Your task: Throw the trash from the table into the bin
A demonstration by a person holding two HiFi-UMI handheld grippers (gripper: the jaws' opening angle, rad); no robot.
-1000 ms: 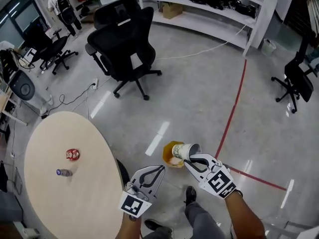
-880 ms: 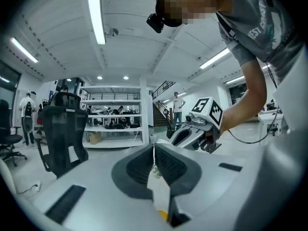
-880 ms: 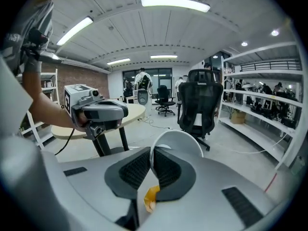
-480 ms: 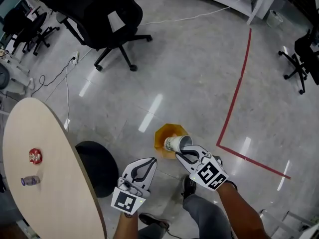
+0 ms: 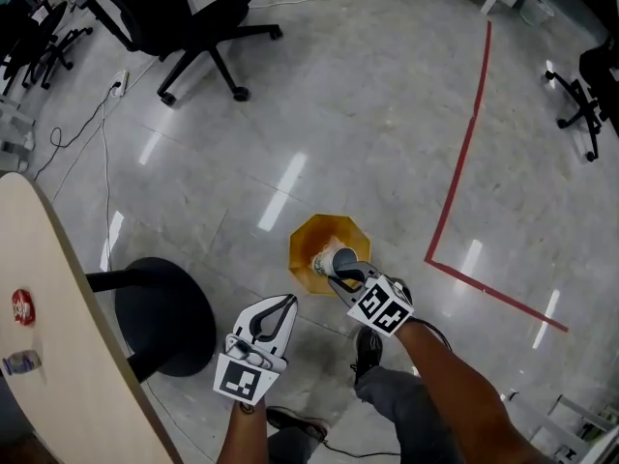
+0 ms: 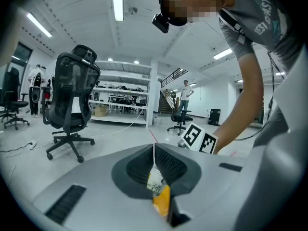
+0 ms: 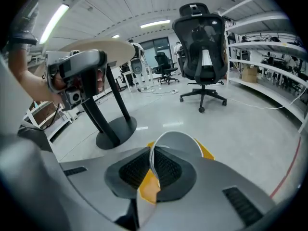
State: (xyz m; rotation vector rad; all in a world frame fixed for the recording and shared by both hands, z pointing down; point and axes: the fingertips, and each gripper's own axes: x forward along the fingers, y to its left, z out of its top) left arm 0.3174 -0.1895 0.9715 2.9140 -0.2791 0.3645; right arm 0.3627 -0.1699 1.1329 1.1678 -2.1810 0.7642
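A yellow eight-sided bin (image 5: 308, 247) stands on the floor in the head view. My right gripper (image 5: 339, 269) is shut on the rim of a white paper cup (image 5: 326, 260), and the cup lies on its side right over the bin's mouth. The right gripper view shows the cup (image 7: 179, 144) pinched flat between the jaws of this gripper (image 7: 153, 165), with the bin (image 7: 208, 153) below. My left gripper (image 5: 287, 303) hangs left of the bin, clear of it. It (image 6: 155, 173) is shut on a small white and yellow packet (image 6: 159, 190).
The round beige table (image 5: 68, 356) fills the lower left, with a red item (image 5: 21, 307) and a small bottle (image 5: 21, 362) on it. Its black pedestal base (image 5: 169, 317) is close to my left gripper. A black office chair (image 5: 184, 8) and a red floor line (image 5: 462, 162) lie further off.
Both grippers have sunk toward the floor. The cup has come down from above the bin to just over its mouth. The view has tilted down, and the table has slid left.
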